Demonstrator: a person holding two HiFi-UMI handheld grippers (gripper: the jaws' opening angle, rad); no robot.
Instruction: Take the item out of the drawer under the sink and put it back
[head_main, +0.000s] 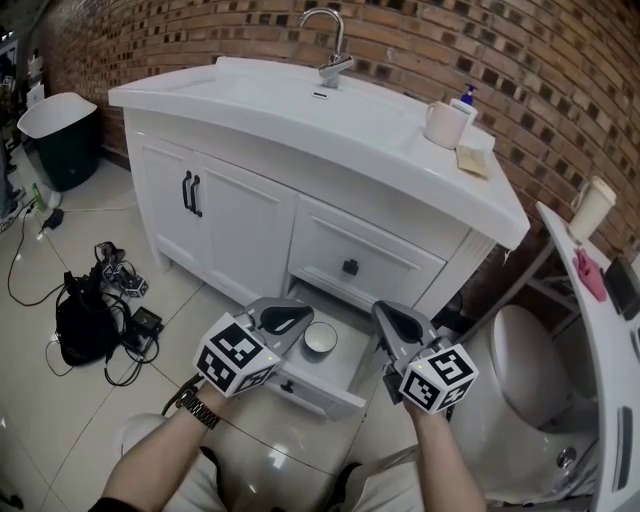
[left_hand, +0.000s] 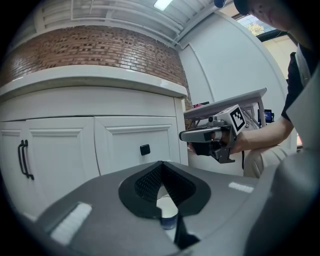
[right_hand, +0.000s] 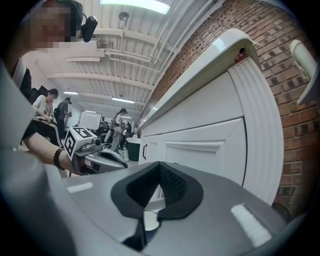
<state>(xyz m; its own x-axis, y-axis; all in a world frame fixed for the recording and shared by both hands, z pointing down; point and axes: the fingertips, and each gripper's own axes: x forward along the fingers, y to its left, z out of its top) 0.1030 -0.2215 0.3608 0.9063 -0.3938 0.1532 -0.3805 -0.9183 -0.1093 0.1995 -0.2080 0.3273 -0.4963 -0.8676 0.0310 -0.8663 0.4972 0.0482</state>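
The fingers of the left gripper (left_hand: 161, 165) are seen pressed together at their tips, with nothing clamped between them. Through the gap behind the tips a small white bowl (head_main: 320, 338) is glimpsed below. The fingers of the right gripper (right_hand: 160, 165) are likewise clenched tip to tip on nothing.

Both grippers are held low in front of the open lower drawer (head_main: 322, 392). The left one is close to the bowl's left edge, and the right one is over the drawer's right side, apart from the bowl. The bowl is found upright inside that drawer, toward its back.

Above it the upper drawer (head_main: 390, 262), fitted with a black knob, is shut. To the left, two cabinet doors (head_main: 235, 225) with black handles are closed.

On the white vanity top (head_main: 250, 105) a faucet (head_main: 335, 45) is mounted at the back. A mug (head_main: 445, 125) and a soap bottle (head_main: 466, 98) are set together near the right end.

A dark bin (head_main: 60, 135) is placed left of the vanity. A black bag (head_main: 85, 322) with cables is left on the tiled floor, and a toilet (head_main: 525, 365) is seen at the right.
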